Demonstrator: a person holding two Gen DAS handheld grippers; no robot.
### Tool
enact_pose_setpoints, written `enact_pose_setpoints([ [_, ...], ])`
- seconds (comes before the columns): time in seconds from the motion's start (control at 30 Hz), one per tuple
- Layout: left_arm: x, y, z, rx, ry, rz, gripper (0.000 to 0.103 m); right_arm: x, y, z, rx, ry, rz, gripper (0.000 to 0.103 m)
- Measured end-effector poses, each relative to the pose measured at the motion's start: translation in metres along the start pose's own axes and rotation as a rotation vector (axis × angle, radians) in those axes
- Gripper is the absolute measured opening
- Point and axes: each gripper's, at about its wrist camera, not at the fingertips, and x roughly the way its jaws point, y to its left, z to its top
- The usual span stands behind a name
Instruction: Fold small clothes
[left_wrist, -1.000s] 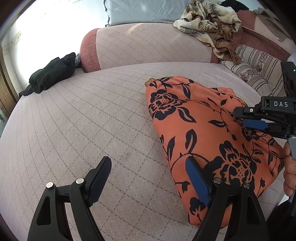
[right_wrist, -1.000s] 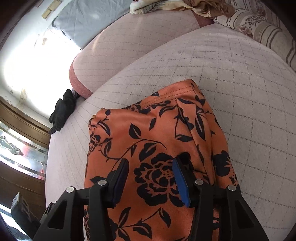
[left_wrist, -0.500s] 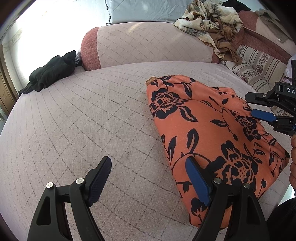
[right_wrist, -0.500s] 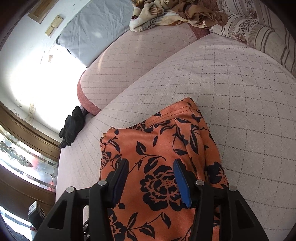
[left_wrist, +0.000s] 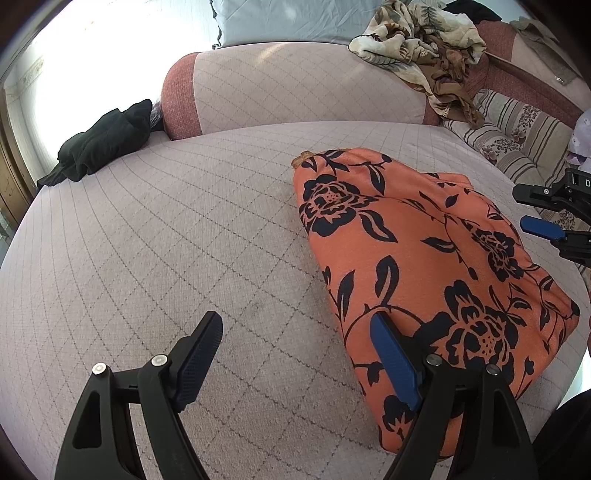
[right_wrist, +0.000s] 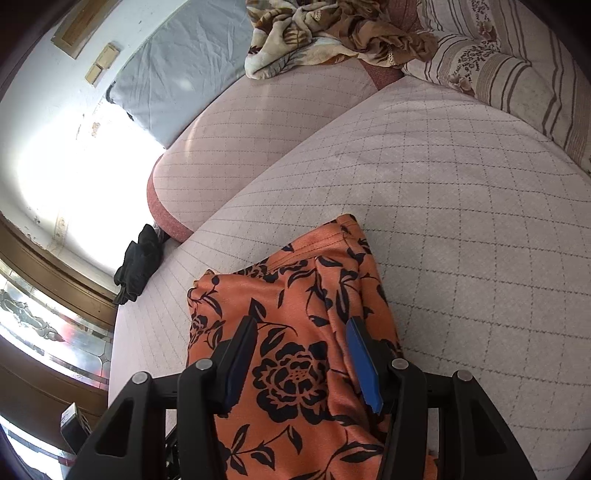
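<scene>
Under the right gripper: the folded orange floral garment is seen, not gripped; jaws apart.
Left gripper: wide open, empty, garment edge beside its right finger.
Advice: creases should be pressed flat, edges aligned.
Surface: quilted pink cushion; black cloth far ahead-left.

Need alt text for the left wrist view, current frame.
A folded orange floral garment lies on a quilted pink bed, with the open left tongs empty in the foreground at its near edge. The right tongs show at the right edge; a black garment lies far left and a crumpled floral cloth behind.
</scene>
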Motion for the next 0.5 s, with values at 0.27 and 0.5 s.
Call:
enact_pose_setpoints([
  [0.27,0.003,0.003,-0.001,-0.007,0.002,-0.003,0.083,-0.01,-0.029,0.01,0.059,-0.01,-0.016,0.056],
  [0.5,0.007,0.004,0.002,-0.014,0.007,-0.004,0.083,-0.009,-0.035,0.013,0.066,0.005,-0.015,0.057],
])
